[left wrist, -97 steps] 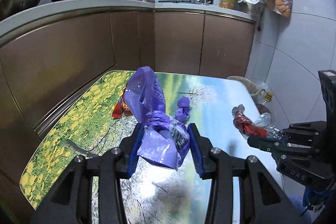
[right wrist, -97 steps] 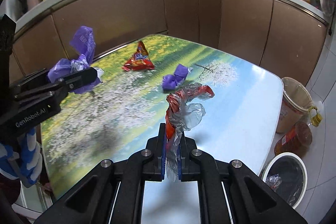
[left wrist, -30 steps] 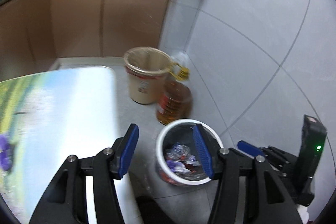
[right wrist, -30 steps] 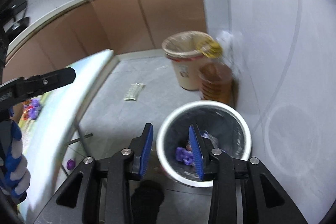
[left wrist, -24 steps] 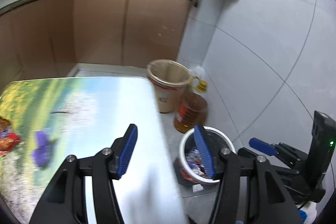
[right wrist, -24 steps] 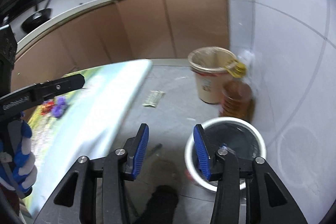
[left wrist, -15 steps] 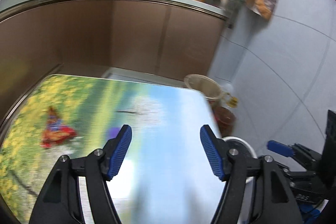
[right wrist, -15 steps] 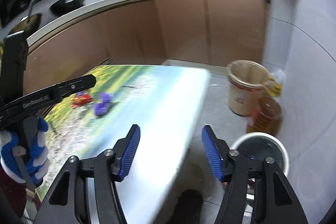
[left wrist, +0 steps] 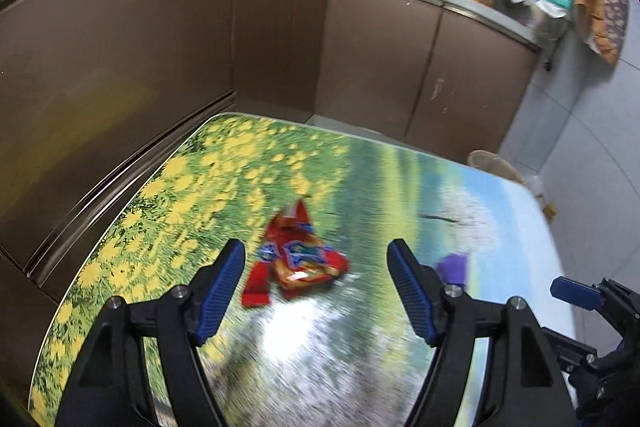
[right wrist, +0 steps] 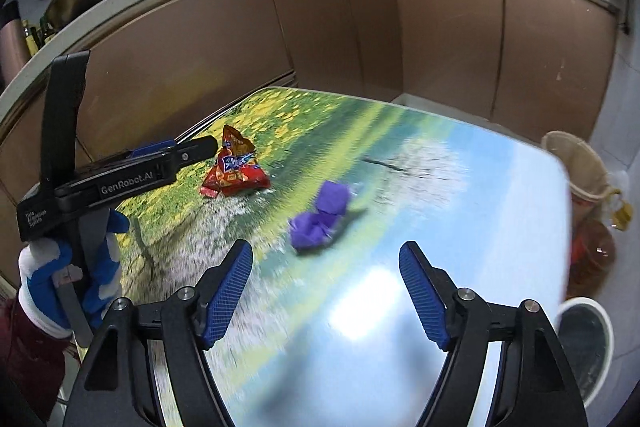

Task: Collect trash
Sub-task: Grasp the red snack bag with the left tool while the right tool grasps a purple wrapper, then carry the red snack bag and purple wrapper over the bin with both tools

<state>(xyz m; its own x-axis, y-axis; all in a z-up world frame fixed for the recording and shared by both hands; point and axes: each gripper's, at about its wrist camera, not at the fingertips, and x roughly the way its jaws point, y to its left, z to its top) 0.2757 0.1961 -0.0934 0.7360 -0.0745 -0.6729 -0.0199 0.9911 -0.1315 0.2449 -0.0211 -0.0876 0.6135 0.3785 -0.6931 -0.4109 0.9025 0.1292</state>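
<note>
Pretty bright kitchen light, white glare blob on the glossy bench (right wrist: 460,211), surface smeared with motion blur, fisheye-bent dark corners.

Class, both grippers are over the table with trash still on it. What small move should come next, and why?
Probably lower the left gripper onto the red wrapper: its jaws are open and empty and the wrapper lies between them on the table. The right gripper, also open, faces the purple scrap, likely its target.
</note>
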